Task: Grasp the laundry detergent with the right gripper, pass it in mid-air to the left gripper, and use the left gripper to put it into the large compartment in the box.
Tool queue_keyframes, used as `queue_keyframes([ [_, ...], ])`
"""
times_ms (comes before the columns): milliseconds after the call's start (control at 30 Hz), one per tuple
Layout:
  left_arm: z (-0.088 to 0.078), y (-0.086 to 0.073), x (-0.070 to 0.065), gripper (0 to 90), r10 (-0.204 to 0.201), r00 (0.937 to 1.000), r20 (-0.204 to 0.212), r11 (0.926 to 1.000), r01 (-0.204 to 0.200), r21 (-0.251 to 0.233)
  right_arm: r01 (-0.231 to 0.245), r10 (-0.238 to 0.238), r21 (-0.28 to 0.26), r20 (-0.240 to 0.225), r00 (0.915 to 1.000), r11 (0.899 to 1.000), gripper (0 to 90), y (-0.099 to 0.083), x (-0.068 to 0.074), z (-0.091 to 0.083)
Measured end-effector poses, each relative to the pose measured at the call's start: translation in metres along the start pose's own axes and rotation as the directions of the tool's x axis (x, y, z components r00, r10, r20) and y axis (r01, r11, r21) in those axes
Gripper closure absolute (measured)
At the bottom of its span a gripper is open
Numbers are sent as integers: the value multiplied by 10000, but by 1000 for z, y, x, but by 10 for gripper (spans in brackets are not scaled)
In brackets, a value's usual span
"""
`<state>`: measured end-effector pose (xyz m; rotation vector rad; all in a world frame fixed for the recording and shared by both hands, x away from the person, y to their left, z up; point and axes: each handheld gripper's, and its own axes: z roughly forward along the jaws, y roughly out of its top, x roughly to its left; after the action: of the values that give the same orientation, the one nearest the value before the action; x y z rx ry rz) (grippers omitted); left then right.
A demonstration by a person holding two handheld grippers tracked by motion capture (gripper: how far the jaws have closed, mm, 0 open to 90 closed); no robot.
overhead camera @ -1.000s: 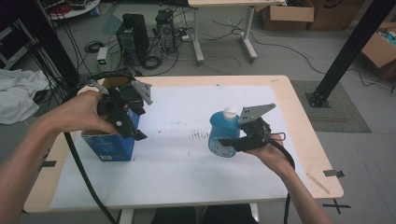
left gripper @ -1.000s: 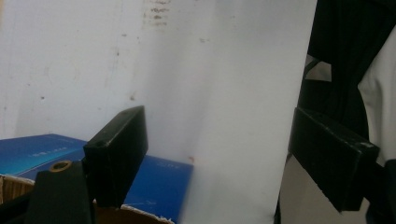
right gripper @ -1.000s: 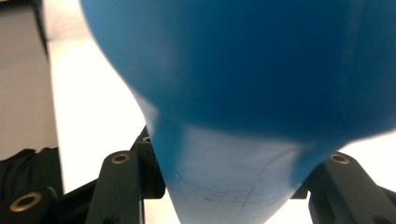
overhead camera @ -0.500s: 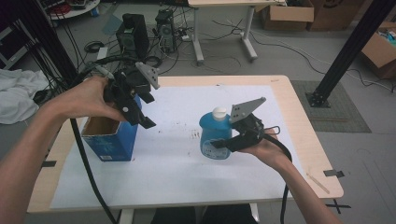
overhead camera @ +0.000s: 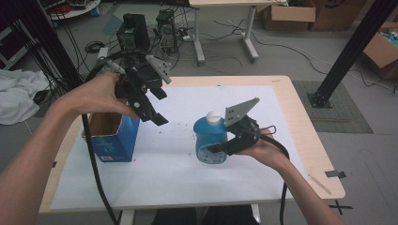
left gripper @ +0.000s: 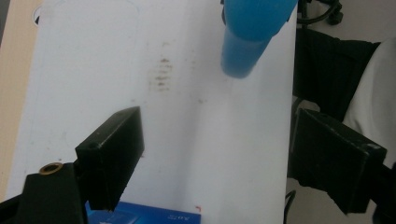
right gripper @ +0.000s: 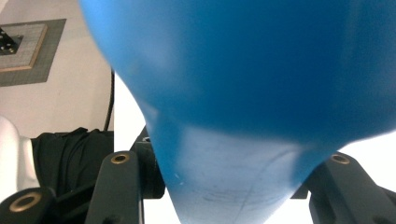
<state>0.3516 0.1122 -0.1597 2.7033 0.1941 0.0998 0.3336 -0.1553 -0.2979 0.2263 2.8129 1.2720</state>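
High view: the left gripper (overhead camera: 157, 104) was held in the air above the open blue box (overhead camera: 112, 138), which stood upright on the white sheet (overhead camera: 173, 173) near the left edge of the wooden table (overhead camera: 307, 136). The jaws stood wide apart and had just been opening further; nothing lay between them. The box's flaps were up and its brown inside showed. The person's left hand (overhead camera: 96, 96) wrapped the gripper's body, with the black cable (overhead camera: 96, 173) hanging down past the box.

Left gripper view: both black jaws rose from the bottom with bare white sheet between them. A strip of the blue box (left gripper: 149, 217) showed at the lower edge, below the jaws and not touching them. The blue bottle (left gripper: 250, 37) appeared farther off at the top, well apart from this gripper.

High view: the right gripper (overhead camera: 213, 149) was clenched on the blue bottle (overhead camera: 211, 140), which stood upright with its white cap (overhead camera: 214, 117) on top, near the middle of the sheet. Whether its base rested on the sheet or hung just above it could not be told. The right hand (overhead camera: 263, 151) held the gripper from the right side.

Right gripper view: the bottle (right gripper: 243, 93) was pinched between both jaws at its narrower part.

Bottle and box stood well apart.
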Motion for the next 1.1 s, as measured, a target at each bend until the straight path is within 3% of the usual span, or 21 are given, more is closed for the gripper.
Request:
queue_keyframes([
  [333, 8, 14, -3, 173, 247, 9994, 263, 9996, -243, -141, 191, -190, 87, -150, 9997, 9998, 470, 5, 2, 4],
  [667, 34, 33, -11, 172, 665, 9959, 611, 9977, -670, 62, 343, -340, 91, -298, 9990, 9994, 470, 9, 3, 9],
  [1100, 52, 45, -16, 174, 918, 9915, 917, 9954, -938, 185, 418, -419, -46, -326, 9986, 9991, 470, 9, 3, 10],
])
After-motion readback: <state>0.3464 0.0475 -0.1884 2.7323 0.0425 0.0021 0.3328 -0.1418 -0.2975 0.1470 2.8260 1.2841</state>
